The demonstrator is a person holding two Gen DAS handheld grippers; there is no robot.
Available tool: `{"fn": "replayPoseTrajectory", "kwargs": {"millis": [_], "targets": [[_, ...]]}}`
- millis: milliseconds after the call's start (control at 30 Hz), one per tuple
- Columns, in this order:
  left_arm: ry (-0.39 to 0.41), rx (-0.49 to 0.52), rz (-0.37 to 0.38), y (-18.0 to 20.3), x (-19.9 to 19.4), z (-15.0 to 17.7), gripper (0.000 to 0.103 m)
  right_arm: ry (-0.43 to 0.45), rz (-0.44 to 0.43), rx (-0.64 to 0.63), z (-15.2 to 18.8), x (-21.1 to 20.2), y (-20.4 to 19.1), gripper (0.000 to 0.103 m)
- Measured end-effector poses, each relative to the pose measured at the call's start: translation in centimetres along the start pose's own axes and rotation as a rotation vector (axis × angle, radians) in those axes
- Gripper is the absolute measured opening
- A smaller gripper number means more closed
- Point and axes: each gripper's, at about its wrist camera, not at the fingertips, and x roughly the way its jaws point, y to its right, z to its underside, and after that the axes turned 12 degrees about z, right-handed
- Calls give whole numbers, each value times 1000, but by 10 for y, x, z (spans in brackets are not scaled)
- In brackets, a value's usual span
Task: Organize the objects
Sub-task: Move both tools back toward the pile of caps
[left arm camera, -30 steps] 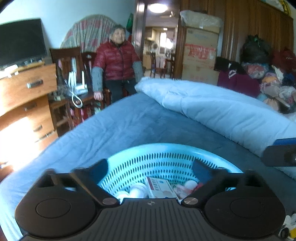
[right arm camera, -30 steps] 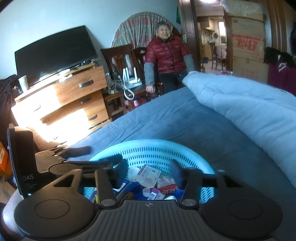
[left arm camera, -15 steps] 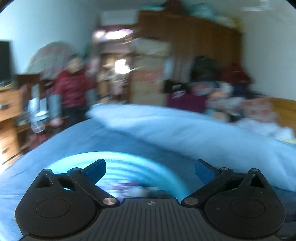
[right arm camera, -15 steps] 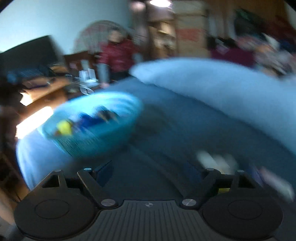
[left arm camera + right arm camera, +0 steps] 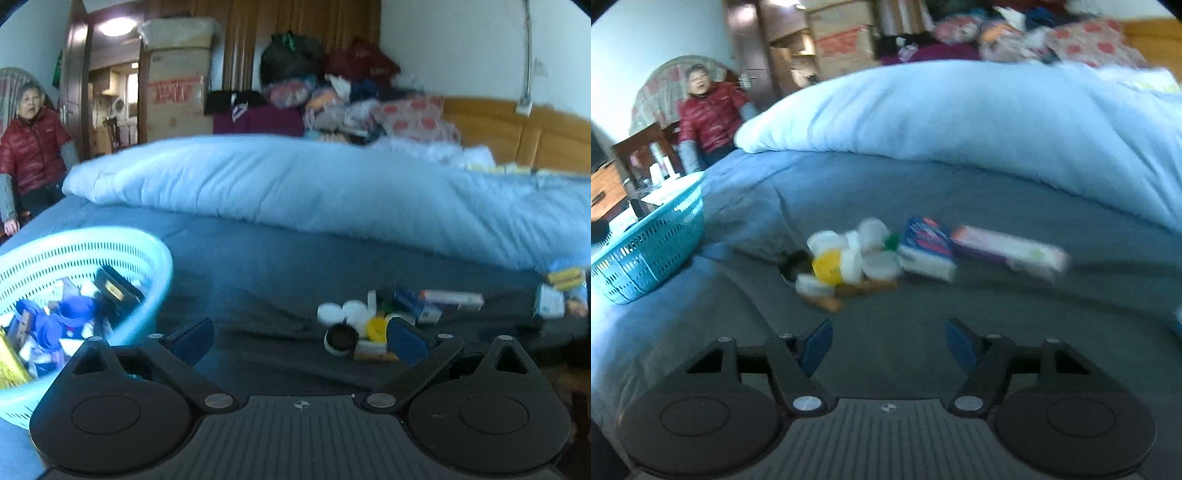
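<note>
Both grippers are empty. On the right gripper (image 5: pixel 884 343) the jaws are closing, with nothing between them but bare bedsheet; the left gripper (image 5: pixel 299 341) is spread wide and grasps nothing.

A cluster of small objects is left lying on the bed (image 5: pixel 979 199): white round lids (image 5: pixel 849 247), a yellow cap (image 5: pixel 827 267), a dark jar (image 5: pixel 340 339), a blue-and-white box (image 5: pixel 927 247) and a long pale box (image 5: pixel 1008 251). From the right gripper the cluster is seen straight ahead and slightly left, a short way beyond the fingertips. The long pale box is laid crosswise to the right gripper's line, its long axis running left to right, so it would be met across its narrow width.

In the left view the same cluster is found ahead and to the right, the dark jar close beside the right fingertip. The turquoise basket (image 5: pixel 110 240), already holding many items, stands at the left of both views. The right gripper is judged the better aligned for the next pick.
</note>
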Motion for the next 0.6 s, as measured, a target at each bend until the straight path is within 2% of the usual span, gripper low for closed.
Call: {"fn": "replayPoseTrajectory", "kwargs": {"millis": [167,333,400,500,533,600], "targets": [[-61,-11,-4,1,23,15,101,6,-56,2,-17,50,-23,65],[-115,-4,7,9,42,22,101,42,-83,-44,-26,70,-43,63],[-122,-4,8,8,47,24,101,-27,-172,-98,-25,86,-58,63],[-119,-15,-4,6,46,25,101,-66,-292,-261,-8,75,-89,58],[-117,-16,-8,5,45,25,101,-59,-318,-296,0,65,-94,60],[-114,-25,-15,1,39,28,101,-16,-318,-304,10,42,-93,63]]}}
